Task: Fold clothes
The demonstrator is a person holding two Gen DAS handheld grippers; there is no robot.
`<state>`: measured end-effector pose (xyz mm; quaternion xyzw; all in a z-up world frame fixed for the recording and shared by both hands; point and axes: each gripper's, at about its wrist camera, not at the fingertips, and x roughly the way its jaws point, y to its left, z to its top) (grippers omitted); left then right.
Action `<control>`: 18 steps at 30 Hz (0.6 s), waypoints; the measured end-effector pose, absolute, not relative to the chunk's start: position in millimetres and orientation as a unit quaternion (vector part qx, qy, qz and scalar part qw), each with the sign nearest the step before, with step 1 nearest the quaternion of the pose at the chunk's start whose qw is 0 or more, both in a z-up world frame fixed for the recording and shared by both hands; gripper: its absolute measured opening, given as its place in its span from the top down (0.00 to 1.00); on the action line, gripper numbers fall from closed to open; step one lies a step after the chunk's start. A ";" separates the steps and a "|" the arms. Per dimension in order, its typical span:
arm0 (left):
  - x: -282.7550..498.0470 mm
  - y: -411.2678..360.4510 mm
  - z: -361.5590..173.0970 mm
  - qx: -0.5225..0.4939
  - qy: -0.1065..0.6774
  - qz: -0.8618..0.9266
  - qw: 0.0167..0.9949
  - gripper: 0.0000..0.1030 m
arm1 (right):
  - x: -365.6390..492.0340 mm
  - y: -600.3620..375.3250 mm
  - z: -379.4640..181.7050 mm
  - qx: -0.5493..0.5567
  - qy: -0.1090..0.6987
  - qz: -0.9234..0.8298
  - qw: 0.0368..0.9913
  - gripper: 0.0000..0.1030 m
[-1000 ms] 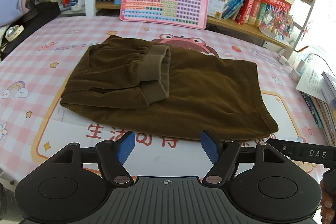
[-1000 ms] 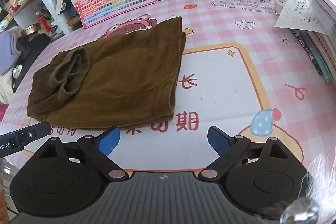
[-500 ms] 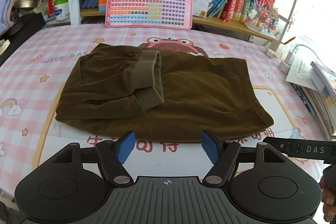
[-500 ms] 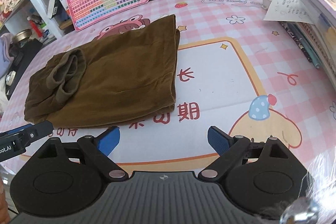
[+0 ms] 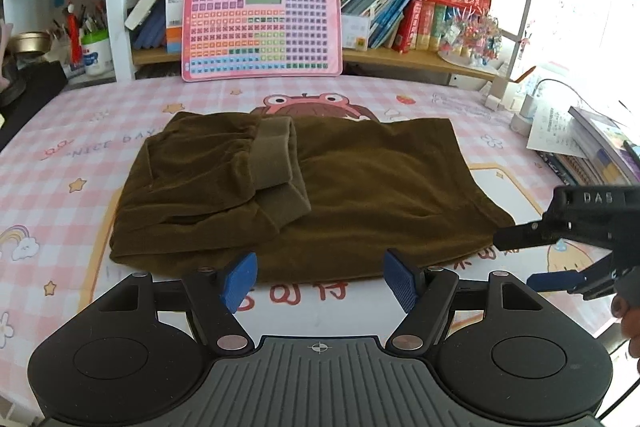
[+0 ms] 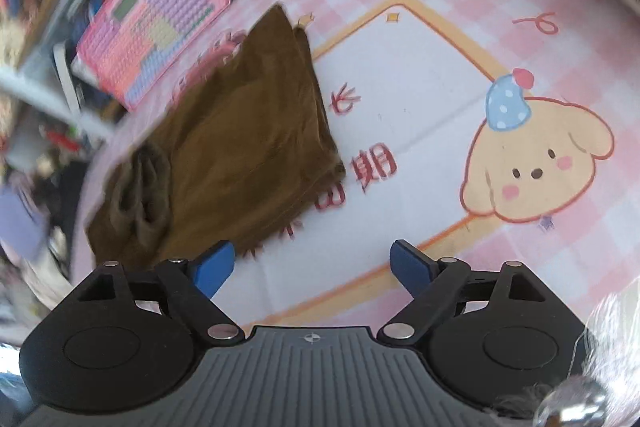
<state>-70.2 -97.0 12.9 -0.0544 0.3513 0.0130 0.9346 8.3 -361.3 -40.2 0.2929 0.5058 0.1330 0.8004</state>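
Left gripper (image 5: 320,277) level, spread; right gripper (image 6: 310,269) apparently rolled, closing, empty

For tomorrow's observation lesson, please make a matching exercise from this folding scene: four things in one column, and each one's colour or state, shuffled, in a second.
Things:
1. garment
2. keyboard toy
3. left gripper
4. pads

Colours or states:
A. blue
B. pink, leaning upright against the shelf
C. open, nothing between its jaws
D. brown, lying folded on the mat

Pairs: 1-D, 2-B, 3-C, 4-A
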 end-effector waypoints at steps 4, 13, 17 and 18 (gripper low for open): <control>-51.5 -114.7 9.1 -0.051 0.356 0.028 0.933 0.31 | 31.4 -371.0 -44.9 0.306 0.516 0.158 0.785 0.39; -19.2 -167.3 -2.0 -0.033 0.370 0.072 0.926 0.31 | 95.2 -380.7 -66.2 0.309 0.584 0.260 0.704 0.79; -14.9 -178.5 -3.5 -0.018 0.374 0.102 0.922 0.31 | 113.8 -379.3 -75.2 0.306 0.610 0.287 0.673 0.89; -13.7 -182.1 -3.8 -0.005 0.376 0.105 0.921 0.31 | 116.9 -378.9 -74.5 0.305 0.612 0.295 0.668 0.90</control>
